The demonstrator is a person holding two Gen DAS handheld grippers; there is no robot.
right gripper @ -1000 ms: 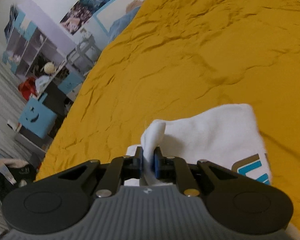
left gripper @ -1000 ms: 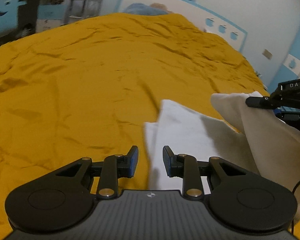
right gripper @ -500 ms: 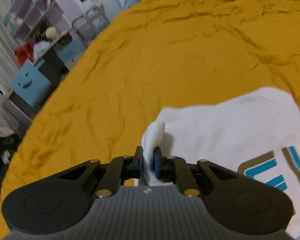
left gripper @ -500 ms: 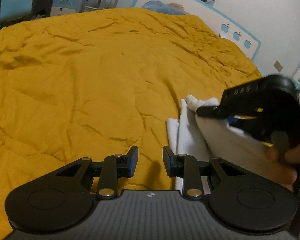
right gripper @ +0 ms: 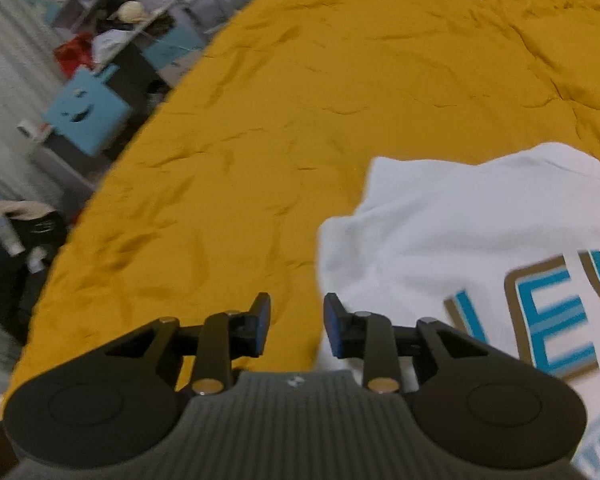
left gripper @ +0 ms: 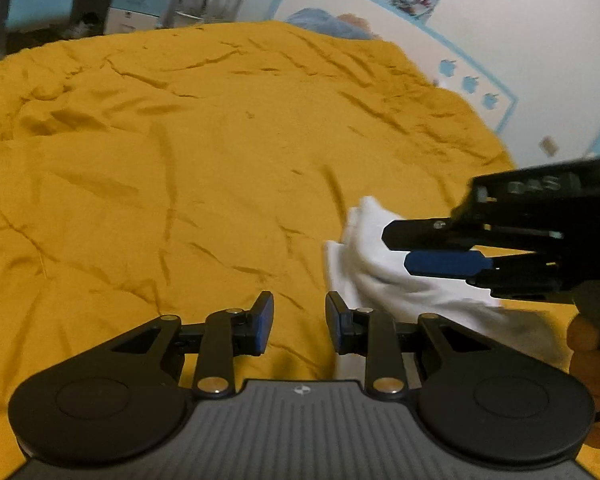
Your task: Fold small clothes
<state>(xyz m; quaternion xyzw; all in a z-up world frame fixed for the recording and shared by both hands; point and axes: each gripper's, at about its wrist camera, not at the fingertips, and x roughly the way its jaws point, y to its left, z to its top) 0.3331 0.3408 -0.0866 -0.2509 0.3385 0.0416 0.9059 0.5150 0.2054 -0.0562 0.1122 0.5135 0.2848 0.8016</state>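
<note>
right hand-held gripper (right gripper: 294,322) released white T-shirt (right gripper: 472,236), jaws apart | left hand-held gripper (left gripper: 299,322) apart, empty | shirt soft, light: pinch hem edge on bed (left gripper: 180,160)

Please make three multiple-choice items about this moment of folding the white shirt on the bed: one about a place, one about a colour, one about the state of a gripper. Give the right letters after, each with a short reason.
1. Where does the white T-shirt lie?
A. on the yellow bedspread
B. on a wooden chair
C. on the floor

2. What colour is the lettering printed on the T-shirt?
A. red with a black outline
B. blue with a tan outline
C. plain green

3. In what state is the right gripper?
A. shut on the T-shirt
B. shut on nothing
C. open, holding nothing

Answers:
1 A: the yellow bedspread shows under and around the shirt.
2 B: the right wrist view shows blue letters edged in tan.
3 C: its fingers stand apart with only bedspread showing between them; the left gripper is open as well.
</note>
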